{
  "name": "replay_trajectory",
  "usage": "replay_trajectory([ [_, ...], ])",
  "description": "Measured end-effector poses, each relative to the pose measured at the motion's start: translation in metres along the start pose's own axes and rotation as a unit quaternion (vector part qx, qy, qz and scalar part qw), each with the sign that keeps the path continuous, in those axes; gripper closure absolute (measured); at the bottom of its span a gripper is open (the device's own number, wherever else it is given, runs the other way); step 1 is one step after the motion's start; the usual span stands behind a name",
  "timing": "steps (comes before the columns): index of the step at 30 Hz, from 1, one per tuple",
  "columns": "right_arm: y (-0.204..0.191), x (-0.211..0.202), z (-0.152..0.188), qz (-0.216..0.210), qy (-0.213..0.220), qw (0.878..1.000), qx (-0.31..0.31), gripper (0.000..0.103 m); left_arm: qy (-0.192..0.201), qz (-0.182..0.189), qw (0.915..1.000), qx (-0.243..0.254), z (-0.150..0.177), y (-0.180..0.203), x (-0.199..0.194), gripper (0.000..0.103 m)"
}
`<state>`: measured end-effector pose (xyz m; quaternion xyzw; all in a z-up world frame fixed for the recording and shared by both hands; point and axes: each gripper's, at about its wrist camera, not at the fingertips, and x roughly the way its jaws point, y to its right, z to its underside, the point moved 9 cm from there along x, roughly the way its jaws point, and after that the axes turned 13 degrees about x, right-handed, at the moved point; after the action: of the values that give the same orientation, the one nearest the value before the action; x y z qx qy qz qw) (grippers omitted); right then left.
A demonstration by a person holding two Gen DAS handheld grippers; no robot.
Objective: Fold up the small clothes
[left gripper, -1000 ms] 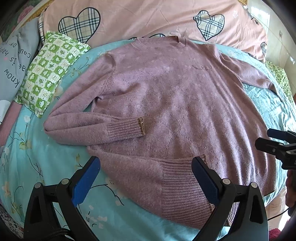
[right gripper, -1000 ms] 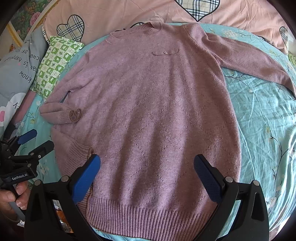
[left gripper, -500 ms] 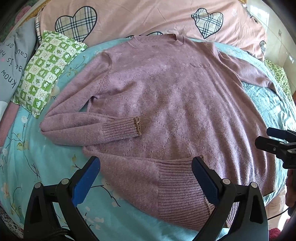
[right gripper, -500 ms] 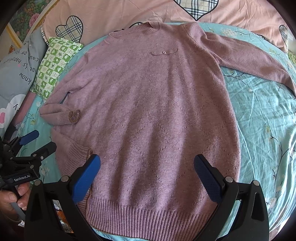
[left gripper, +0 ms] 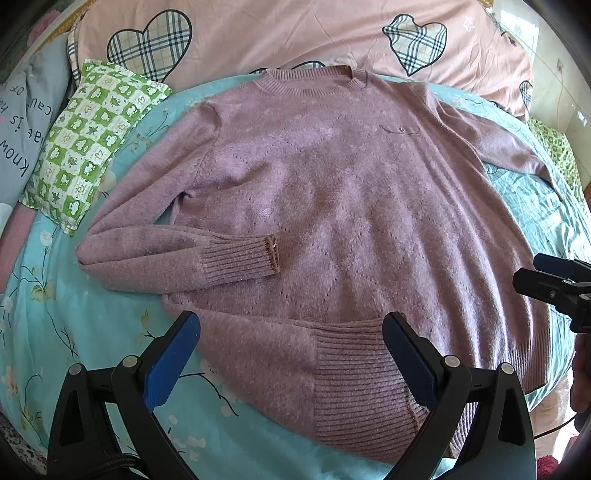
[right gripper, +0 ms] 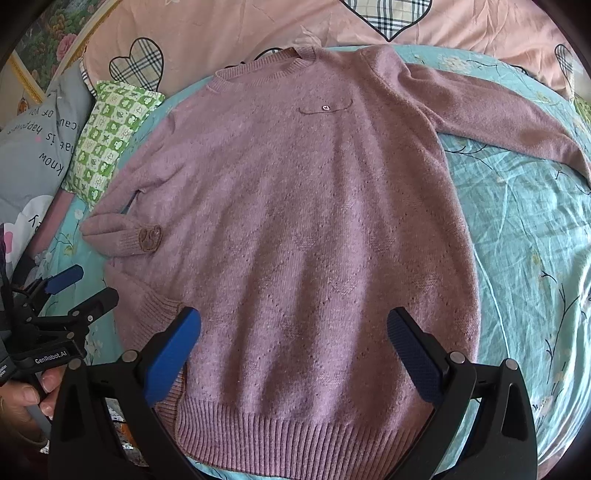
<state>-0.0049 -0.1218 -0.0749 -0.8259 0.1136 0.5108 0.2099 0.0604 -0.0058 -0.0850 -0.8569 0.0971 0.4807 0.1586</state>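
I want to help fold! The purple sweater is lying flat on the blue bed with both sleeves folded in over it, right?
Not quite. Only one sleeve is folded in over the purple sweater. The other sleeve lies stretched out on the blue bed; the right wrist view shows it.

The bed is covered with a turquoise sheet point(right gripper: 524, 258) printed with branches and pale flowers; behind it lies a pink quilt point(left gripper: 295, 33) with checked hearts. At one side rest a green-and-white checked pillow point(left gripper: 88, 144) and a grey cushion point(right gripper: 33, 147) with writing; a floral panel with a gold frame point(right gripper: 40, 40) stands behind; bright daylight falls over everything.
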Motion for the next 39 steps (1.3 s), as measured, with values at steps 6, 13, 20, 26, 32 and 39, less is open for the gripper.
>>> replay_trajectory([
  [6,-0.004,-0.002,-0.004,-0.024,0.011,1.000,0.007,0.002,-0.010,-0.004,0.9999,0.008,-0.004,0.000,0.005,0.004],
  [13,0.008,-0.007,-0.013,-0.022,0.030,0.999,0.026,0.002,-0.026,0.000,0.9996,0.005,-0.006,0.000,0.012,0.004],
  [20,0.050,-0.019,-0.036,-0.049,0.048,0.990,0.121,0.002,-0.024,-0.001,0.9997,0.000,-0.021,-0.006,0.023,0.004],
  [26,0.112,-0.031,-0.062,-0.018,0.069,0.980,0.184,0.003,-0.025,-0.006,0.9996,-0.008,-0.047,-0.016,0.036,0.004],
  [32,0.185,-0.042,-0.090,0.013,0.098,0.963,0.249,0.007,-0.023,-0.012,0.9994,-0.023,-0.083,-0.027,0.054,0.004],
  [39,0.269,-0.048,-0.132,0.034,0.128,0.936,0.326,0.012,-0.017,0.022,0.9976,-0.063,-0.132,-0.041,0.081,0.004],
])
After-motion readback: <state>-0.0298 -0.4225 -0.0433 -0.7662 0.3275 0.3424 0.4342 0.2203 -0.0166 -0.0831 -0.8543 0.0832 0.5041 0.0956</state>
